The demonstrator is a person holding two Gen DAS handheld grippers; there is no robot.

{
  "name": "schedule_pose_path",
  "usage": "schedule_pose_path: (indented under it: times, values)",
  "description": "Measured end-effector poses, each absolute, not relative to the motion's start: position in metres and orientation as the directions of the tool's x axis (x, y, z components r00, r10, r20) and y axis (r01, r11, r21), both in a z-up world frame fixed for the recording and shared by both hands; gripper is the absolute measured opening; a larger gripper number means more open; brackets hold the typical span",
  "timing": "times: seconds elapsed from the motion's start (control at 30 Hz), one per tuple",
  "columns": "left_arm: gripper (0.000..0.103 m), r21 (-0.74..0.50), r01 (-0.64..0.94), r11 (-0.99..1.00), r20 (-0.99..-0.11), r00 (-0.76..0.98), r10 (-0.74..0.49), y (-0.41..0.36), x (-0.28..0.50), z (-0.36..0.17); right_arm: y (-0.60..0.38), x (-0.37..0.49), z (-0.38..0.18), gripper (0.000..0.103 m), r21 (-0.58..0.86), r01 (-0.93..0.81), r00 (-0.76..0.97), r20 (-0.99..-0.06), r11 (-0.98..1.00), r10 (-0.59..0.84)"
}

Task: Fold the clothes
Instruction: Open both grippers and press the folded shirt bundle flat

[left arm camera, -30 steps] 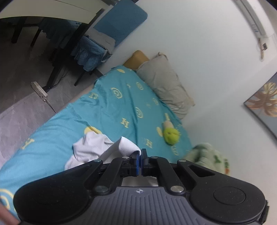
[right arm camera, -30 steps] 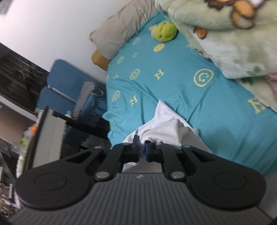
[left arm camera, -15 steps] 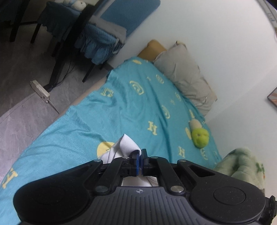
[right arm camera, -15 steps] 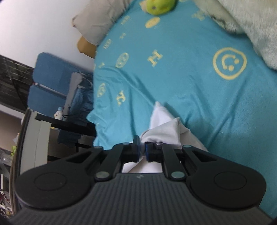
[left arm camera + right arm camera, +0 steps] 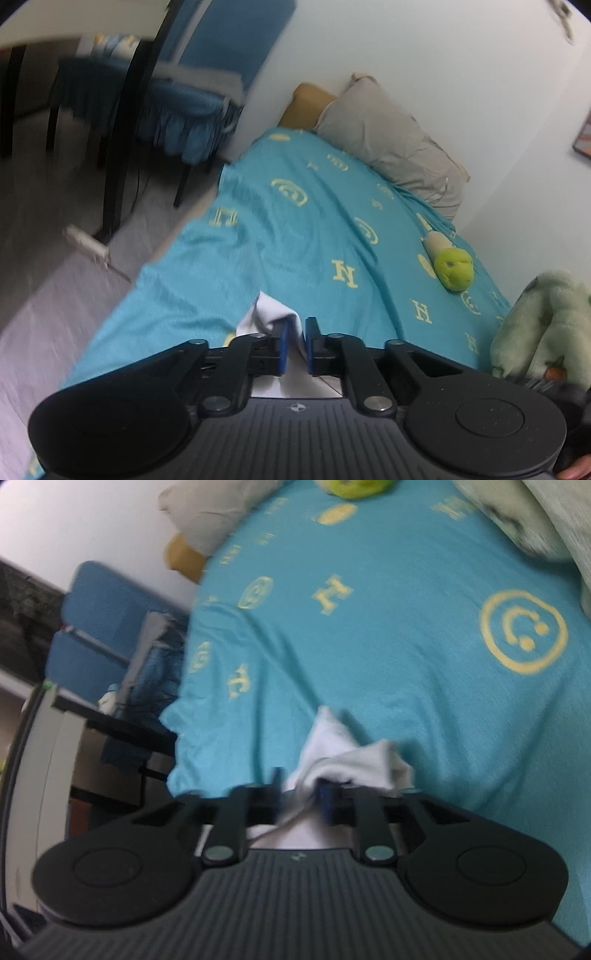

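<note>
The teal bed sheet [image 5: 295, 236] carries yellow smiley faces and block letters, an "H" [image 5: 331, 593] among them; the left claw [image 5: 296, 345] stands slightly parted, white cloth [image 5: 271, 314] at its tips; the right claw [image 5: 301, 799] is parted too, cloth [image 5: 351, 757] bunched between its fingers; both angle low over the bed's near edge; green plush [image 5: 453, 266] lies far right.
</note>
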State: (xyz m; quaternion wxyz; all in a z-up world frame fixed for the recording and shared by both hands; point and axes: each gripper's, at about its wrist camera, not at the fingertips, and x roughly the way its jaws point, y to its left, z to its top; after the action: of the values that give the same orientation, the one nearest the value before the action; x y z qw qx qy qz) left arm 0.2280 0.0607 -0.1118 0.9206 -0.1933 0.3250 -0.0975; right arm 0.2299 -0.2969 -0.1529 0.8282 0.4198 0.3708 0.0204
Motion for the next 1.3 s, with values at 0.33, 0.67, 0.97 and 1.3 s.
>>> schedule_pose_path:
  times: [0.33, 0.67, 0.97, 1.3]
  values:
    - [0.076, -0.275, 0.242, 0.93, -0.529, 0.77, -0.357, 0.032, 0.185, -0.09, -0.252, 0.194, -0.103, 0.084, 0.495, 0.018, 0.805, -0.522, 0.868, 0.281]
    - [0.073, -0.157, 0.218, 0.963, -0.644, 0.717, -0.267, 0.018, 0.198, -0.121, -0.225, 0.243, -0.154, 0.074, 0.309, 0.055, 0.709, -0.681, 0.949, 0.18]
    - [0.073, -0.089, 0.202, 0.975, -0.679, 0.704, -0.208, 0.015, 0.193, -0.129, -0.219, 0.224, -0.141, 0.074, 0.278, 0.048, 0.727, -0.668, 0.959, 0.157]
    - [0.073, -0.1, 0.257, 0.961, -0.661, 0.705, -0.257, 0.015, 0.124, -0.101, -0.22, 0.143, -0.104, 0.074, 0.241, 0.08, 0.734, -0.671, 0.967, 0.106]
